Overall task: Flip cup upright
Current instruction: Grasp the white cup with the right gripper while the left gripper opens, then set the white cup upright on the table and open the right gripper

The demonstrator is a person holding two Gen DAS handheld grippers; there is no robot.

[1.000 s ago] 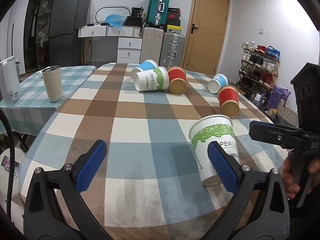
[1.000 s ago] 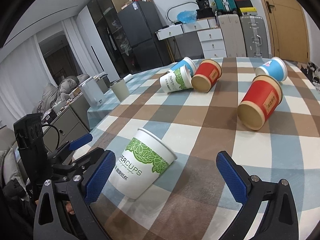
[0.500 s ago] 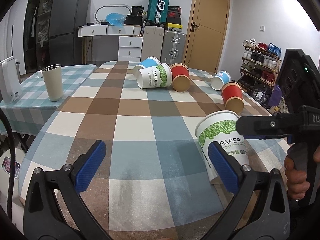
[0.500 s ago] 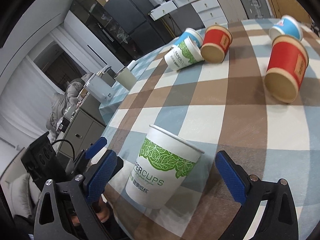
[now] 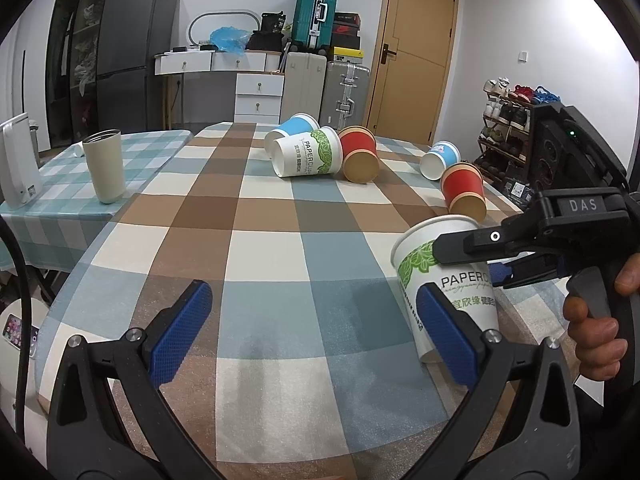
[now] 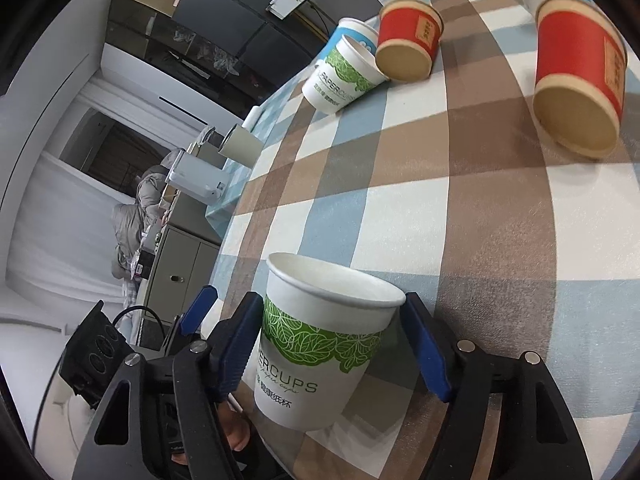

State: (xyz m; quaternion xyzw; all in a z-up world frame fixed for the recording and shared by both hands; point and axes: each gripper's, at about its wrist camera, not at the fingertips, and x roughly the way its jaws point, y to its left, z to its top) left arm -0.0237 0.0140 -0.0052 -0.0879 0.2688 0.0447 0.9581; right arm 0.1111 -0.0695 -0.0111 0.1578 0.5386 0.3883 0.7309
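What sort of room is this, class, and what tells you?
Probably a lived-in home room: a fridge, stacked suitcases, a shoe rack and a checked-cloth table.

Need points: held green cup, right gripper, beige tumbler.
green cup (image 6: 320,336): right wrist view, on the leaf band of its side wall.
right gripper (image 6: 334,348): right wrist view, midway between its fingertips, pads on the cup.
beige tumbler (image 5: 105,168): left wrist view, mid body.
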